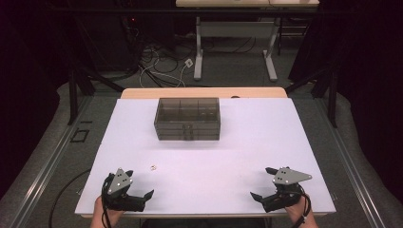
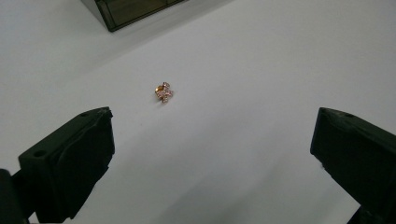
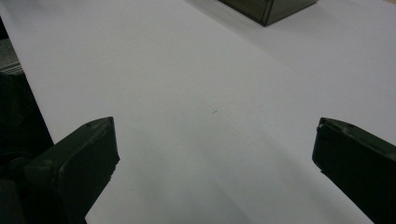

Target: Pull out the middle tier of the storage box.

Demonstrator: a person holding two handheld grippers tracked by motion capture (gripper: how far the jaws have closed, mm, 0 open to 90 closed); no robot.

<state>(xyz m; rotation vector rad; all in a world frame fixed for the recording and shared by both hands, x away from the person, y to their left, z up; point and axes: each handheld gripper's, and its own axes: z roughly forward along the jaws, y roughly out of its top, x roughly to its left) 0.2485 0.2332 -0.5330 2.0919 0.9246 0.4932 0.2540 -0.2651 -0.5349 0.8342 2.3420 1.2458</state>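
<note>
1. Nearest the camera, at the table's (image 1: 266,142) near edge: left tongs (image 1: 140,186) and right tongs (image 1: 262,182), each held in a hand; both spread wide apart, clamped on nothing.

2. Lying loose on the white table just ahead of the left tongs: a small gold ring with pale stones (image 2: 163,92); seen in the high view (image 1: 153,166) as a tiny speck, near the left tongs yet not touching them; framed between the black jaws in the left gripper view, though farther out than their tips.

3. Standing farther back, about mid-table: a smoky clear drawer box (image 1: 187,118) with compartments on top and small drawers in front; drawers apparently shut, though hard to tell at this size; a corner of it visible at the top of the left gripper view (image 2: 135,10) and of the right gripper view (image 3: 266,9).

4. Judging progress: hardly begun; ring not yet picked up, box not yet opened; probably left to do: closing on the ring, carrying it to the box, stowing it in a compartment or drawer.

5. Around the table: grey floor, loose cables (image 1: 159,66) and white desk legs (image 1: 198,50) beyond the far edge; dark curtains at the sides.

6. Nothing between tongs and ring; main difficulty likely the ring's smallness and flatness on a smooth surface.
</note>
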